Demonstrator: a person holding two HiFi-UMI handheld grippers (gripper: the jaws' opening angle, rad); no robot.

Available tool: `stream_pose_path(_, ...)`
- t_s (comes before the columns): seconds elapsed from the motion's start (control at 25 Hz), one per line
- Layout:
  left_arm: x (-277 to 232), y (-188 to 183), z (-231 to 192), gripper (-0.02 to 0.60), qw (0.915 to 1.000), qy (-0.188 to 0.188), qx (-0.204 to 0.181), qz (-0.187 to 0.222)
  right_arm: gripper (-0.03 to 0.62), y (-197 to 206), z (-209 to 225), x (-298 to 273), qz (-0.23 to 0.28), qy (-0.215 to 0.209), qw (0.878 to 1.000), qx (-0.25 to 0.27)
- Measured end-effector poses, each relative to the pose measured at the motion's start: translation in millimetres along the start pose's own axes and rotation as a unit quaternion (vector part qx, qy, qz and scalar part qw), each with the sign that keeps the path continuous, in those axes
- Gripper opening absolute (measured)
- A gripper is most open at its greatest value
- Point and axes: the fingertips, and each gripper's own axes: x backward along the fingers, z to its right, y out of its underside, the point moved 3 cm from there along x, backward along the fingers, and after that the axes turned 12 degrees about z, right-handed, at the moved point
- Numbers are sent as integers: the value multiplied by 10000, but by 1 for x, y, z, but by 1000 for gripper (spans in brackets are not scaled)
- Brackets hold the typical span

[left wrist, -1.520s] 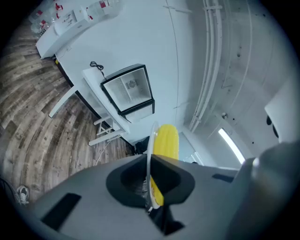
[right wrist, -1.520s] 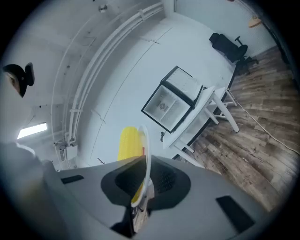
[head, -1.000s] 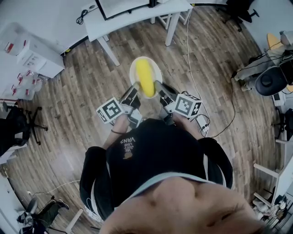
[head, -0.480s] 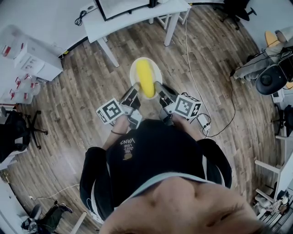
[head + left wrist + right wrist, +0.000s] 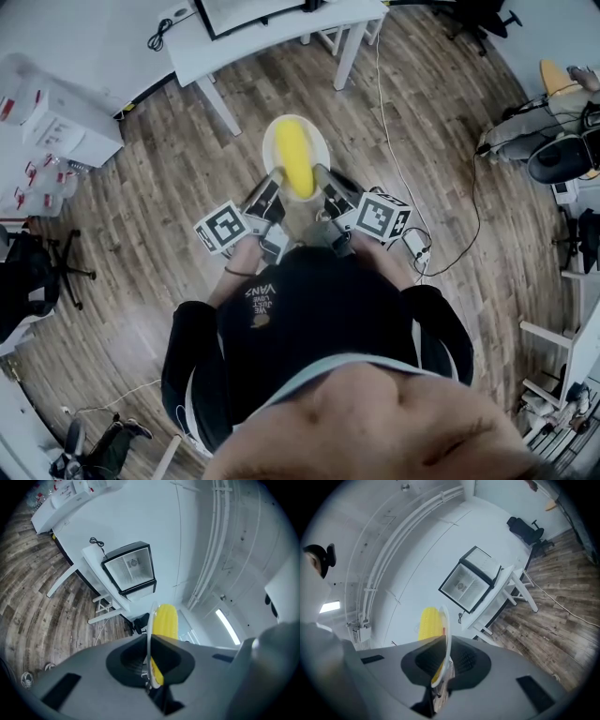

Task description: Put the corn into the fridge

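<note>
Corn point(image 5: 297, 157): yellow, lying lengthwise in the middle of the plate, one end pointing away from the person.
Plate point(image 5: 274, 141): white and round, held about level in front of the person's chest; it is the mark for every place below.
Left tongs point(image 5: 275, 178): clamped on the plate's left rim; in the left gripper view the thin rim point(image 5: 149, 634) runs edge-on between the closed jaws, with the corn point(image 5: 166, 620) just past it.
Right tongs point(image 5: 322, 173): clamped on the plate's right rim; in the right gripper view the rim point(image 5: 447, 634) sits between the closed jaws, with the corn point(image 5: 430, 623) beside it.
Fridge point(image 5: 129, 571): a small dark-framed box with a glass front, beyond the plate and well apart from it.
Counter point(image 5: 272, 37): white, carrying the fridge, beyond the plate's far edge.
Floor point(image 5: 150, 187): wood planks, below the plate.
Cable point(image 5: 403, 178): lying on the floor to the right of the plate.
Office chair point(image 5: 42, 267): dark, far to the left of the plate.
</note>
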Motion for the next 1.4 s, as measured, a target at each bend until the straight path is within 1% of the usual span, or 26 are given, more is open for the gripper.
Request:
stream_pose_path(0.28,-21,-10,-9,31,9999,-33,-18,102,26,-11,13,-22,-65,-74,10000,5)
stream_pose_path(0.56,-60,-25,-12,31,9998,-83,-19,168,26,-37,30,-52,-136,-128,9998,-10)
stream_pose_path(1.4,-166,-48,-24,29,9989,-278,-104,362,26,-106,89,-123,-328,-371,9987,-116)
